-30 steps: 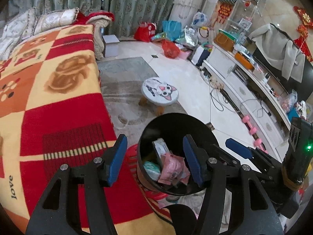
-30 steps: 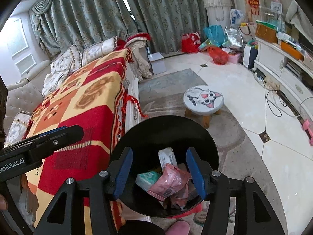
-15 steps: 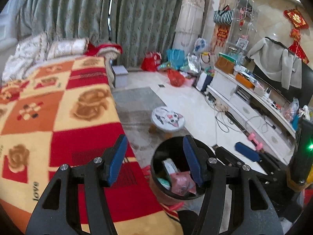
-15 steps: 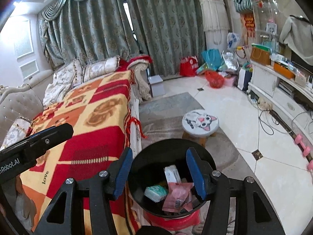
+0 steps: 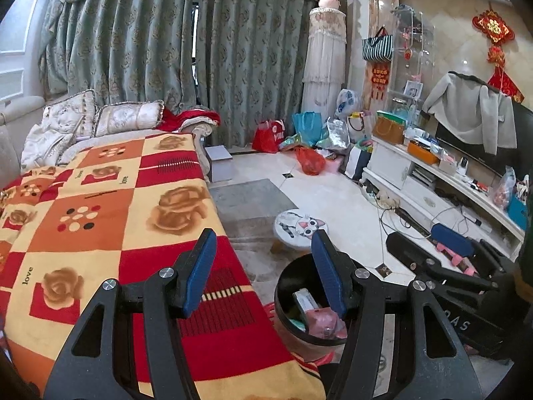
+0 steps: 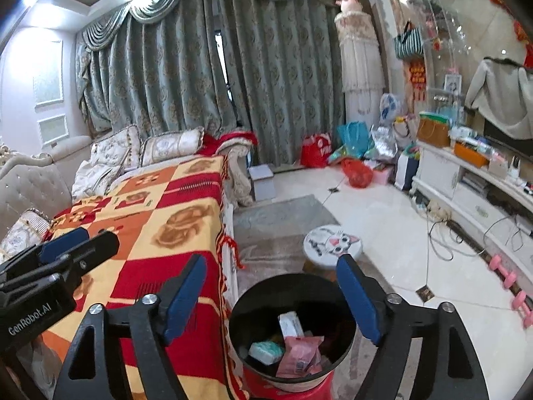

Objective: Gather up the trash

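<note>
A black round trash bin [image 6: 293, 333] stands on a red stool beside the sofa; it also shows in the left wrist view [image 5: 309, 303]. Inside lie a pink wrapper [image 6: 299, 353], a white packet [image 6: 289, 323] and a pale green tissue pack [image 6: 266, 350]. My right gripper [image 6: 273, 303] is open and empty, raised above the bin. My left gripper [image 5: 263, 273] is open and empty, over the sofa edge to the left of the bin. Each gripper shows in the other's view, the right one [image 5: 449, 243] and the left one [image 6: 63, 250].
A sofa with a red, orange and yellow blanket [image 5: 100, 226] fills the left. A small cat-face stool [image 5: 299, 230] stands behind the bin. Bags [image 5: 306, 140] pile by the curtains. A white TV cabinet [image 5: 433, 190] with cables and pink dumbbells [image 6: 509, 280] lines the right.
Both grippers have lifted up and back from the bin, so it looks smaller and lower. Both stayed open and empty. The trash in the bin has not moved.
</note>
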